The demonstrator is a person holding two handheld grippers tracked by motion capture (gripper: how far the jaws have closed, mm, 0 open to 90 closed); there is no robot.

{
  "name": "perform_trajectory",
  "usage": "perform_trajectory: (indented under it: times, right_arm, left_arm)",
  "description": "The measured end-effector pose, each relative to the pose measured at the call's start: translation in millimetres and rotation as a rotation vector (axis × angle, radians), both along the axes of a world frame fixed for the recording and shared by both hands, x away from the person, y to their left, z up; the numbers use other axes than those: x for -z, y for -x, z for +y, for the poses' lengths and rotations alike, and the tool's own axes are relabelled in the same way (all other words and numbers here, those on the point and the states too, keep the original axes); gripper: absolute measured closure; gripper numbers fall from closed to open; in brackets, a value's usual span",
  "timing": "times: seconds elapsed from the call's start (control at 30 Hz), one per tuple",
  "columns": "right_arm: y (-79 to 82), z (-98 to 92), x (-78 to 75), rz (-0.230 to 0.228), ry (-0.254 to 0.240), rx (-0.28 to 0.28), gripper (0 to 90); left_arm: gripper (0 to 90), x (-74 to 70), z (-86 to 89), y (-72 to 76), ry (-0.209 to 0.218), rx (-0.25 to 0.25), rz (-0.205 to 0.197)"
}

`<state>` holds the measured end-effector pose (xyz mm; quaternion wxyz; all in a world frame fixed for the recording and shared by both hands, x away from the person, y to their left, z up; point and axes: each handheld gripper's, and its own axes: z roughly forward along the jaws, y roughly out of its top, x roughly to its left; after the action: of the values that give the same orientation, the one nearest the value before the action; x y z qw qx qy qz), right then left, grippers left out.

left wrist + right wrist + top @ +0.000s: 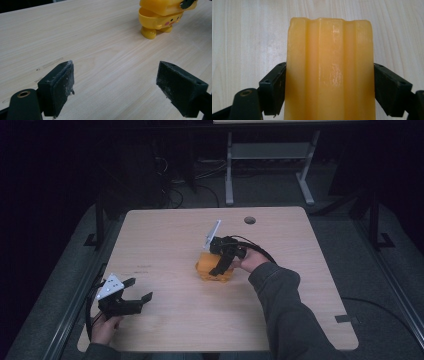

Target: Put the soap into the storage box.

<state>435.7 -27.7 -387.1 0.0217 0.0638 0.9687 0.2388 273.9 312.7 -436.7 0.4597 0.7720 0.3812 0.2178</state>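
A pale wooden tabletop (165, 235) with rounded corners and a cable hole (249, 220) is carrying a yellow toy container (214, 269), standing near its middle.

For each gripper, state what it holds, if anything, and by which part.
Right gripper clamps the yellow toy's ridged top across its sides. Left gripper is open, holding nothing.

High view overhead, looking forward-down; gripper views low, close; all share yellow toy (214, 269) on table (165, 235).

Glossy yellow plastic toy (329, 72), matt pale wood table (165, 240)
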Motion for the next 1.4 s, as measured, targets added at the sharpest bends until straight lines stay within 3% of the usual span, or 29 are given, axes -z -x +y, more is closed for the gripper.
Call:
perform_trajectory:
  times: [0.23,0.97,1.4]
  right_arm:
    - [-0.4,2.3,2.1,0.006,0.007,0.003,20.4]
    - [0.8,-2.6,8.4,0.038,-0.05,0.064,16.9]
    - [6.1,-12.2,1.5,0.006,-0.078,0.092,17.0]
  left_arm:
    - [14.1,-0.1,0.2,0.0,0.004,-0.002,0.0]
    - [14.1,0.1,-1.3,0.2,0.003,-0.001,0.002]
    - [14.1,0.1,-1.2,0.3,-0.001,-0.001,0.003]
